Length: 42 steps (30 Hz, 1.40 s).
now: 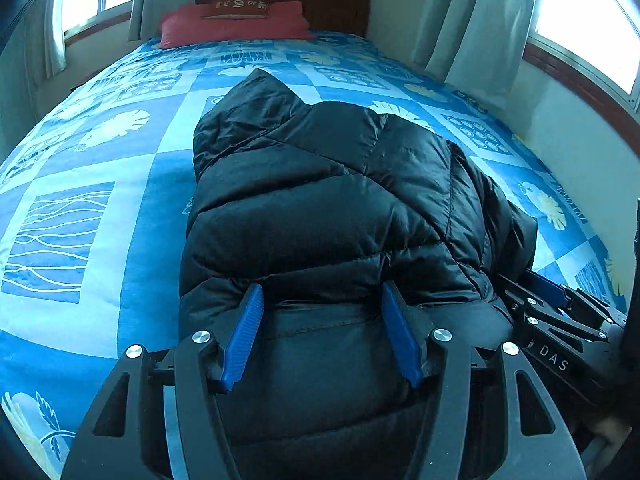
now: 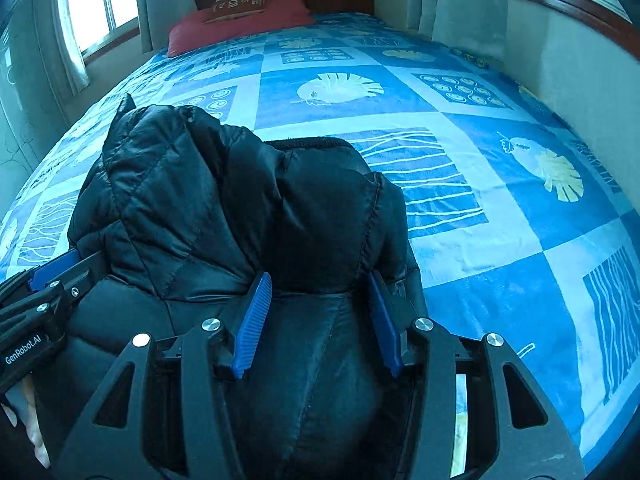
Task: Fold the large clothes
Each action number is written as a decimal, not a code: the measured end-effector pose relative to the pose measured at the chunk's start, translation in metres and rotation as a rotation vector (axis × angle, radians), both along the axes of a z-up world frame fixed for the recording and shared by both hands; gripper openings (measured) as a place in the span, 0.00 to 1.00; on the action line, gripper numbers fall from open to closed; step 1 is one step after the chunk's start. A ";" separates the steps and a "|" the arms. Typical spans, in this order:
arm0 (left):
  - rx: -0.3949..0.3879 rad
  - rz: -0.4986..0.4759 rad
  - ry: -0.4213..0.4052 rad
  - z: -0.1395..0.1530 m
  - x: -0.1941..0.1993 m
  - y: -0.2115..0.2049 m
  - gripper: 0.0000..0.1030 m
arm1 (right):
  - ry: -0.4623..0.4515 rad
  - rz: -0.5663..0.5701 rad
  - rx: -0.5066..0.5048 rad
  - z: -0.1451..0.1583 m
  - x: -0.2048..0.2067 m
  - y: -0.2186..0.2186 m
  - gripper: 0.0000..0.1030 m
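- Jacket (image 1: 328, 208): a black puffy quilted one, bunched in a thick folded heap on the bed (image 1: 132, 184), filling the centre and lower middle of the left wrist view and the left and lower centre of the right wrist view.
- Left gripper (image 1: 322, 300): at the bottom centre of its own view, blue pads pressed into a thick fold of the jacket, grasping it.
- Right gripper (image 2: 316, 284): at the bottom centre of its view, jaws likewise clamped on a bulge of the jacket; it also shows at the lower right edge of the left view.
- Blue patterned bedspread (image 2: 500, 208) covers the bed.
- Red pillow (image 1: 232, 26) lies at the top, against a dark wooden headboard (image 1: 332, 4).
- Curtains (image 1: 476, 28) hang by bright windows on both sides.
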<state>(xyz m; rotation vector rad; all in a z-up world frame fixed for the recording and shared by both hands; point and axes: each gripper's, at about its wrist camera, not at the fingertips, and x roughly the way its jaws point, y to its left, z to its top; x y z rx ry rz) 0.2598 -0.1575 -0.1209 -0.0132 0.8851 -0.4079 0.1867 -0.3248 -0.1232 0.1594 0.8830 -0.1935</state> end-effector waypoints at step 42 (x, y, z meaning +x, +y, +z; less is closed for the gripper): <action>-0.306 0.242 0.167 0.022 -0.028 0.109 0.61 | -0.092 -0.068 0.124 0.047 -0.055 -0.017 0.63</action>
